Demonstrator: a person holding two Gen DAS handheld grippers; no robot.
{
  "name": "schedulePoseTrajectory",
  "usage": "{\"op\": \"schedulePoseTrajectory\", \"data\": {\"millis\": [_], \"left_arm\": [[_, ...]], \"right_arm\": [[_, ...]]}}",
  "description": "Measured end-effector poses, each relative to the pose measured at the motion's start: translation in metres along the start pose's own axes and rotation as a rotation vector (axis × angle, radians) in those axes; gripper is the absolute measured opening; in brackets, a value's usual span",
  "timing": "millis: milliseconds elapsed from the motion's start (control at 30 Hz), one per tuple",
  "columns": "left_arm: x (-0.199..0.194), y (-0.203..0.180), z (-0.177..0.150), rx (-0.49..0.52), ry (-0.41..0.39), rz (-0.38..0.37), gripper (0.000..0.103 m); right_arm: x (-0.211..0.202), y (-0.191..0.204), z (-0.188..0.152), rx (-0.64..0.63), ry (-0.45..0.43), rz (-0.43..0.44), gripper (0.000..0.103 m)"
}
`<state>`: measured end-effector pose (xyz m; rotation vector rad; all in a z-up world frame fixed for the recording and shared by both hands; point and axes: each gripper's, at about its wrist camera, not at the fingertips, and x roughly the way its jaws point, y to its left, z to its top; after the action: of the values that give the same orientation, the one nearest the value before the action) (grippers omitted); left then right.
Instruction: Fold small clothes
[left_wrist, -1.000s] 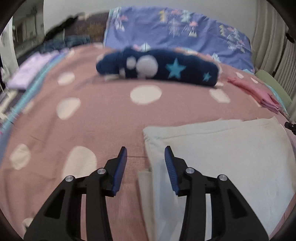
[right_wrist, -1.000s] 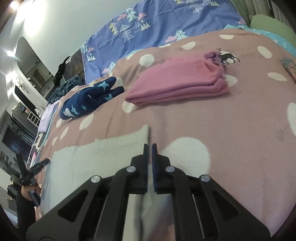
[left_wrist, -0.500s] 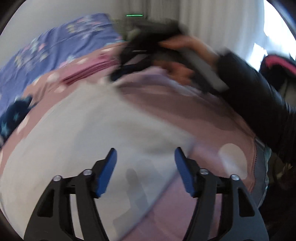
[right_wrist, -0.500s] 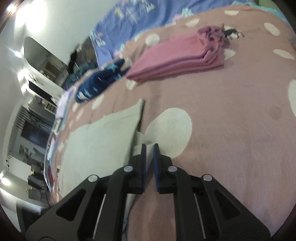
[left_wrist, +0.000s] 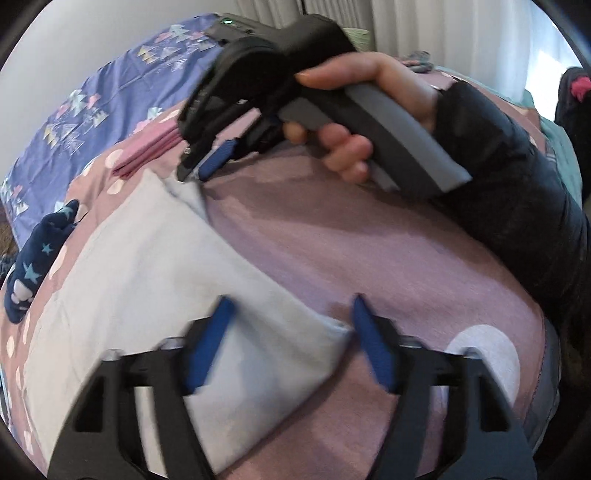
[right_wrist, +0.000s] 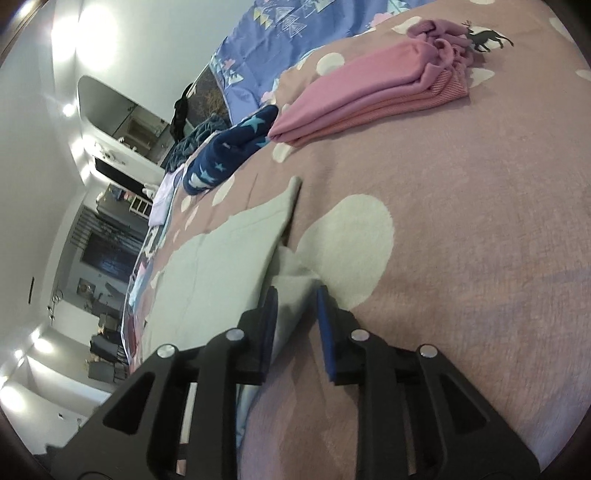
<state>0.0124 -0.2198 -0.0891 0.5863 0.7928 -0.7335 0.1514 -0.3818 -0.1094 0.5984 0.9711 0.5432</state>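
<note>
A pale grey-green folded garment (left_wrist: 147, 280) lies flat on the pink dotted bedspread (left_wrist: 369, 258). My left gripper (left_wrist: 290, 317) is open, its jaws straddling the garment's near corner. My right gripper (right_wrist: 295, 291) is open, and the garment's other corner (right_wrist: 291, 269) lies loose between its jaws. In the left wrist view the right gripper (left_wrist: 197, 171) points its tips at that far corner, held by a hand in a black sleeve.
A folded pink garment stack (right_wrist: 373, 96) lies beyond the pale one, also in the left wrist view (left_wrist: 147, 147). A navy star-print garment (right_wrist: 225, 151) lies at the left (left_wrist: 33, 258). A blue patterned pillow (left_wrist: 92, 107) is behind.
My left gripper swung from the garment's left edge round to its near corner and opened wider. My right gripper was shut on the corner and has opened; the cloth lies loose between its jaws.
</note>
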Motion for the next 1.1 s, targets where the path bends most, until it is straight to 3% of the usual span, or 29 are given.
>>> {"op": "schedulePoseTrajectory", "data": {"millis": [33,67,100,267,533,633,667,700,733,800,900,1000,1100], "left_arm": [[-0.002,0.003,0.0,-0.015,0.004,-0.01,0.038],[-0.006,0.008,-0.001,-0.04,0.011,-0.024,0.019],[-0.008,0.01,-0.001,-0.058,0.016,-0.03,0.008],[-0.019,0.02,-0.002,-0.11,0.011,-0.066,0.007],[-0.018,0.023,-0.001,-0.101,-0.016,-0.14,0.005],[-0.014,0.023,-0.001,-0.103,-0.014,-0.157,0.005],[-0.013,0.022,-0.001,-0.1,-0.012,-0.16,0.004],[-0.012,0.022,-0.002,-0.098,-0.011,-0.163,0.004],[-0.011,0.021,-0.002,-0.097,-0.009,-0.167,0.004],[-0.01,0.022,-0.002,-0.101,-0.012,-0.19,0.004],[-0.009,0.023,-0.003,-0.121,-0.011,-0.236,0.004],[-0.002,0.015,-0.002,-0.098,-0.005,-0.25,0.004],[0.005,0.011,-0.003,-0.09,0.006,-0.245,0.004]], "right_arm": [[0.001,0.001,0.001,-0.002,0.001,0.004,0.025],[0.002,0.001,0.001,-0.003,0.001,0.008,0.026],[0.001,0.001,0.002,-0.003,0.001,0.01,0.026],[0.001,-0.002,0.002,0.004,0.016,-0.001,0.026],[0.001,-0.001,-0.002,0.033,0.099,0.024,0.033],[0.011,0.003,-0.002,0.039,0.064,0.058,0.033],[0.013,0.004,-0.002,0.04,0.047,0.063,0.031],[0.016,0.005,-0.002,0.055,0.011,0.038,0.012],[0.015,0.003,-0.002,0.07,-0.009,0.02,0.003],[0.006,0.005,-0.003,0.08,-0.072,0.035,0.002],[-0.01,0.02,-0.001,-0.011,-0.16,0.048,0.001],[0.009,0.007,-0.001,0.023,-0.111,-0.022,0.001],[0.015,-0.009,0.001,0.099,-0.063,0.051,0.002]]}}
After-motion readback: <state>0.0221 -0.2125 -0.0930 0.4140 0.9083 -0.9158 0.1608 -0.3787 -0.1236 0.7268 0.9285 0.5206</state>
